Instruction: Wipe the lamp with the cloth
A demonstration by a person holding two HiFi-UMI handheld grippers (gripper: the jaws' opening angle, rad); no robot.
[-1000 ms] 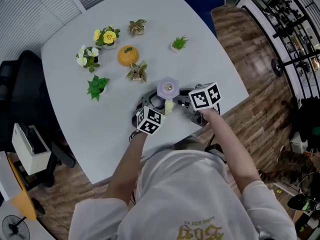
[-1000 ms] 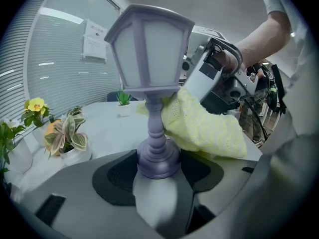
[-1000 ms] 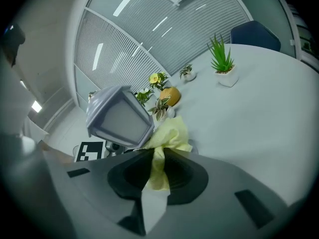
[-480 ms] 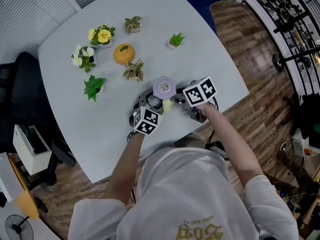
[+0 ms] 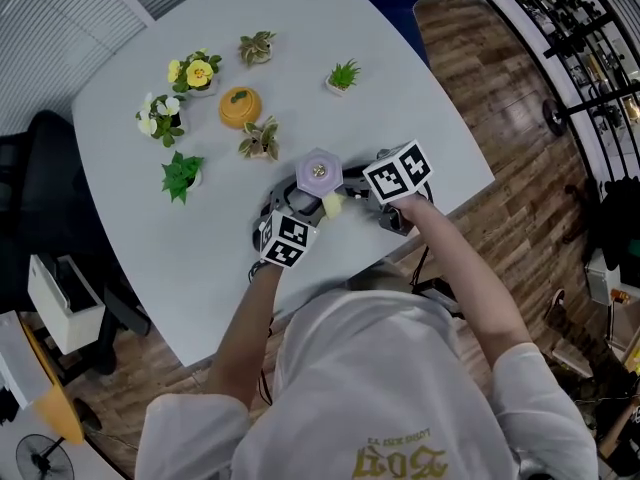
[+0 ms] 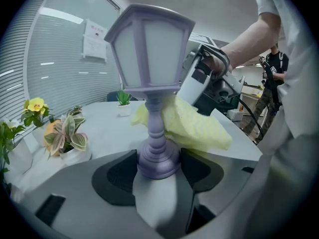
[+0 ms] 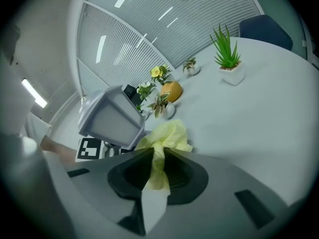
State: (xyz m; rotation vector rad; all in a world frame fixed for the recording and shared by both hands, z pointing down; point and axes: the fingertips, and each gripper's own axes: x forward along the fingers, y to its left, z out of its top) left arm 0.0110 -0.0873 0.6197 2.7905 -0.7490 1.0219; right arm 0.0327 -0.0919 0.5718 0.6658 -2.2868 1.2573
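The lamp [image 6: 149,49] is lilac and lantern-shaped, with frosted white panes, a turned stem and a round base. It stands upright near the table's [image 5: 180,268] near edge. The left gripper [image 6: 159,167] is clamped on its base. The right gripper [image 7: 155,167] pinches the yellow cloth [image 7: 167,133] at the stem's right.

The left gripper [image 6: 158,169] clamps the purple lamp [image 6: 149,59] by its base, yellow cloth [image 6: 194,128] against its stem.

The right gripper [image 7: 155,159], pinching the cloth [image 5: 332,205], is edging a little rightward round the lamp [image 5: 318,171], turning slightly, dragging the cloth beside the stem
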